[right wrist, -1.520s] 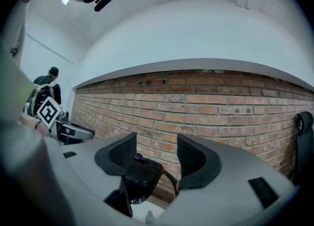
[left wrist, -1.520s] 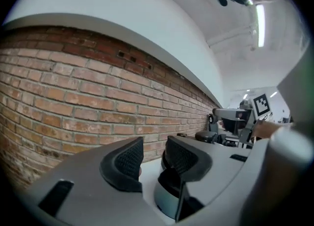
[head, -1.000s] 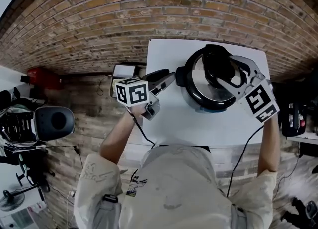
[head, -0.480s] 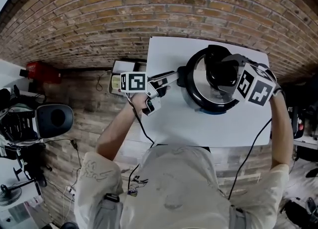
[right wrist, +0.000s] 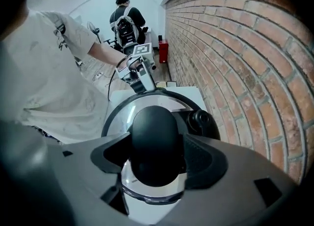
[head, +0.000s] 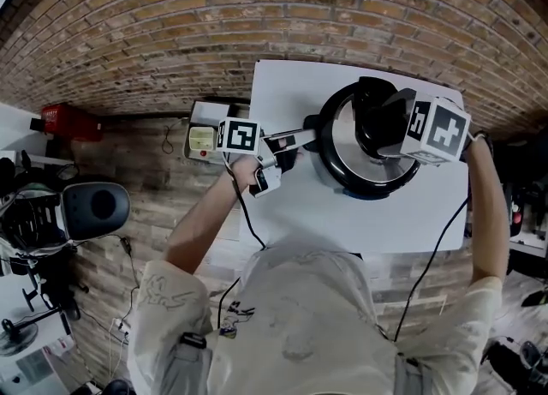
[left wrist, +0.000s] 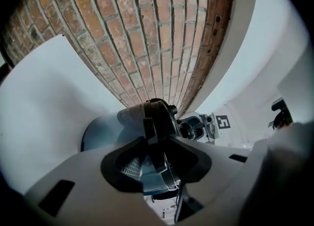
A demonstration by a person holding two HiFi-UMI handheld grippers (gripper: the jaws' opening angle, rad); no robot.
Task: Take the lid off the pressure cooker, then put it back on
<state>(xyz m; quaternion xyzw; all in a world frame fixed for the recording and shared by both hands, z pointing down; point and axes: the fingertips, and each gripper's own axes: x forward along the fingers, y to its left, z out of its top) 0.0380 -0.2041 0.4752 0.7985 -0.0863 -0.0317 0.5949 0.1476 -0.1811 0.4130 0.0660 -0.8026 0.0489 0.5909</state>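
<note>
The pressure cooker (head: 364,140) sits upper right on the white table (head: 342,213), lid (right wrist: 147,101) on. The left gripper (left wrist: 154,163), jaws just closing, flanks its side handle (left wrist: 156,117) (not pinching yet). The right gripper (right wrist: 157,159), jaws just widening, straddles the lid knob (right wrist: 154,127).

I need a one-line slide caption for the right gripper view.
Right tongs, jaws just opened wider, straddle the black lid handle of the pressure cooker.

Pale printed T-shirt (head: 300,325); grey left tongs (head: 289,140), right tongs (right wrist: 156,144); marker cubes (head: 238,136); black cables (head: 425,269).
</note>
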